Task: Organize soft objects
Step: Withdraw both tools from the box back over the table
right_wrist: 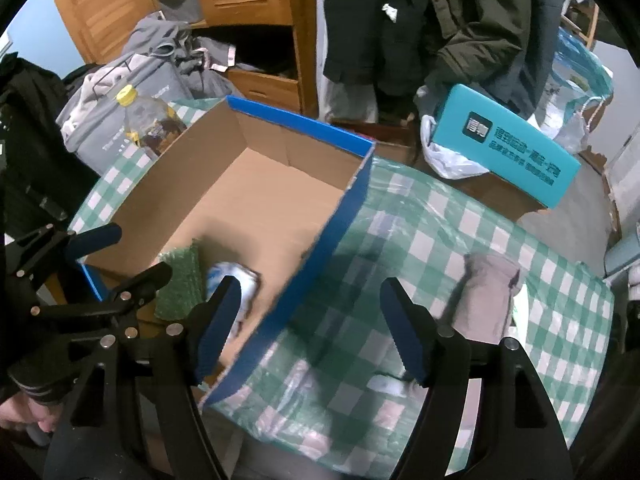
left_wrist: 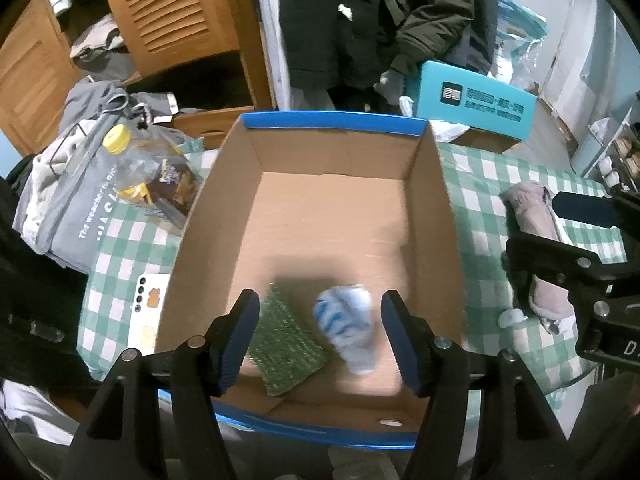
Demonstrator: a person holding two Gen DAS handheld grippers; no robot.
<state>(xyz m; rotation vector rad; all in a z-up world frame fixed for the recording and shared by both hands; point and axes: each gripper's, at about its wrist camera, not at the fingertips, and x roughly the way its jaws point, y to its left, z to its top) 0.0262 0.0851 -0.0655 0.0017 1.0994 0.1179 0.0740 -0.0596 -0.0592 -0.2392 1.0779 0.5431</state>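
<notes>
Brown cardboard box (left_wrist: 332, 216), blue-rimmed, serves as landmark. Inside its near end a green scrubbing pad (left_wrist: 286, 344) and a blue-white cloth bundle (left_wrist: 350, 330) are seen lying loose (apparently dropped there for sorting). Left gripper (left_wrist: 320, 340) is held above them, jaws apart, empty. Right gripper (right_wrist: 310, 328) is held astride the box's right wall, likewise parted and empty. A pinkish cloth roll (right_wrist: 490, 292) is left outside, right of the box. Grey bag (left_wrist: 86, 208), left of the box, reads "The weather is nice".

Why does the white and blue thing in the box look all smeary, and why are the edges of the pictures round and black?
Left wrist view: the white and blue cloth is smeared by motion blur, while the green cloth beside it looks sharper. Right wrist view: the same cloth is blurry too, and a dark shadow lies on the checked tablecloth. Both views: a fisheye lens bends straight lines and leaves black corners.
</notes>
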